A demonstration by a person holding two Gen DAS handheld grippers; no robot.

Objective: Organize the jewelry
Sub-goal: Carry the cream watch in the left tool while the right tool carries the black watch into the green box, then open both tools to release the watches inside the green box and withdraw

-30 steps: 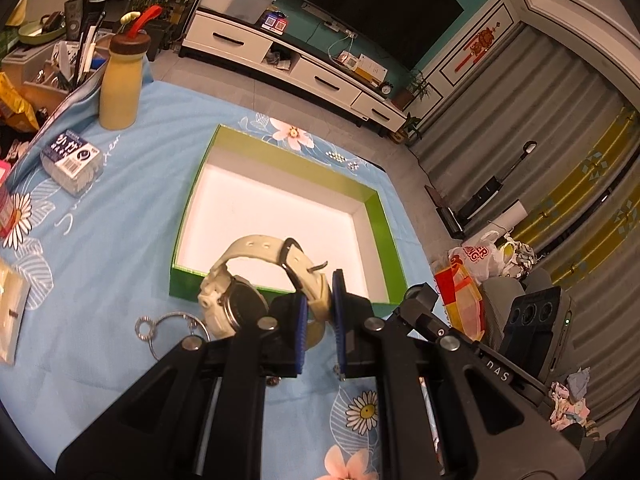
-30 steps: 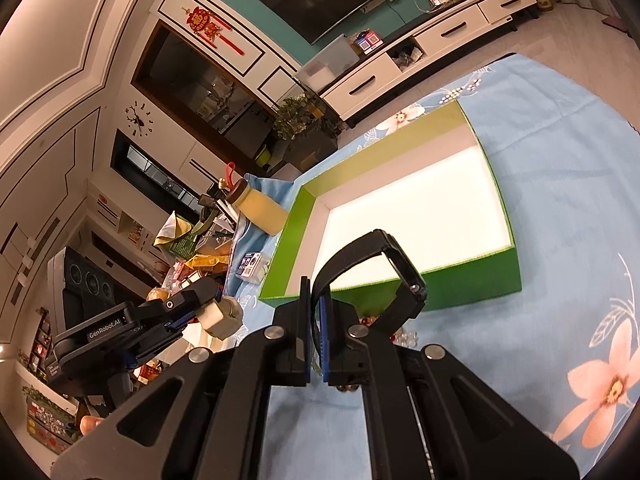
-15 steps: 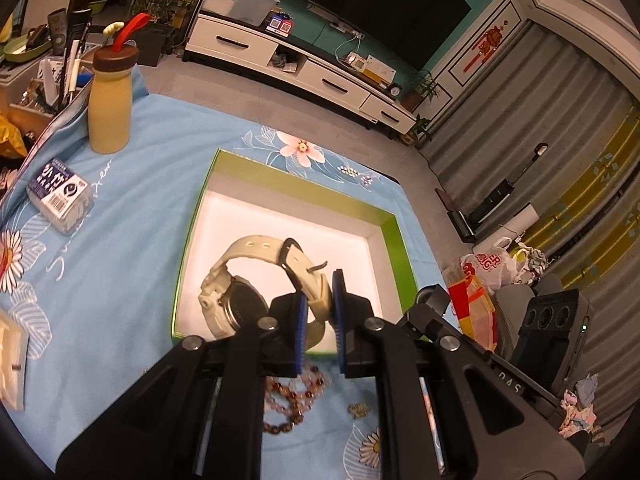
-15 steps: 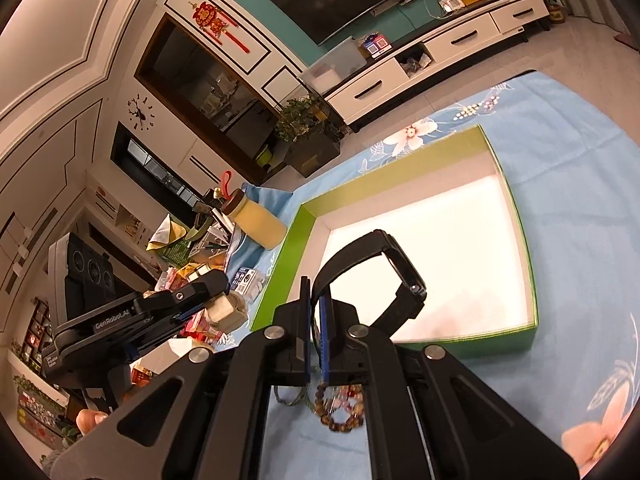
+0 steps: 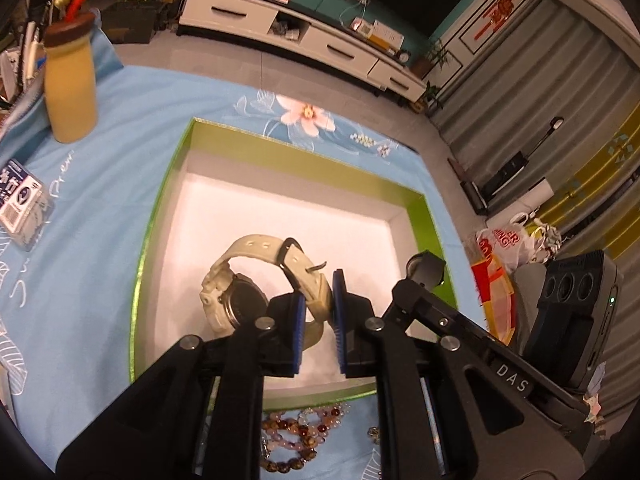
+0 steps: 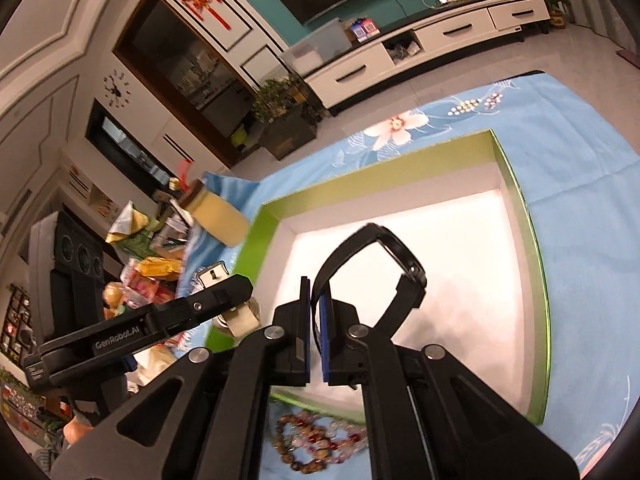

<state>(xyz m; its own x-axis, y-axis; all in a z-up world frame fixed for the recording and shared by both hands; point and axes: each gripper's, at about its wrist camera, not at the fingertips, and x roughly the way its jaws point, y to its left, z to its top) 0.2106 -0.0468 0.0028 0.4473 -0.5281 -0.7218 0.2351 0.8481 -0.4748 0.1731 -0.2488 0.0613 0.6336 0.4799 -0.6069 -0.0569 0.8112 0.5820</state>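
A cream watch (image 5: 256, 280), with a matte rubbery strap pierced by holes, a dark keeper loop and a round dark metal case back, is hanging over the white floor of a shallow green box (image 5: 160, 216). The left tool (image 5: 318, 312) is pinching the strap's free end between its ribbed blue pads. Beside it, a black band (image 6: 384, 268), smooth and glossy and bent into a rounded loop, is hanging over the same box, and the right tool (image 6: 315, 332) is pressing its pads together on the thin strap at the loop's base. The box is rectangular, with thin card walls, lime inside and a bright white lining. Just outside its near wall, beaded bracelets (image 6: 316, 444) of round amber, red and clear beads are lying in coils on the desk, which is wearing a soft blue cloth (image 5: 100, 184) printed with pale flowers. Farther off, a cylindrical yellow bottle (image 5: 70, 80) with a brown lid is standing upright on the cloth.
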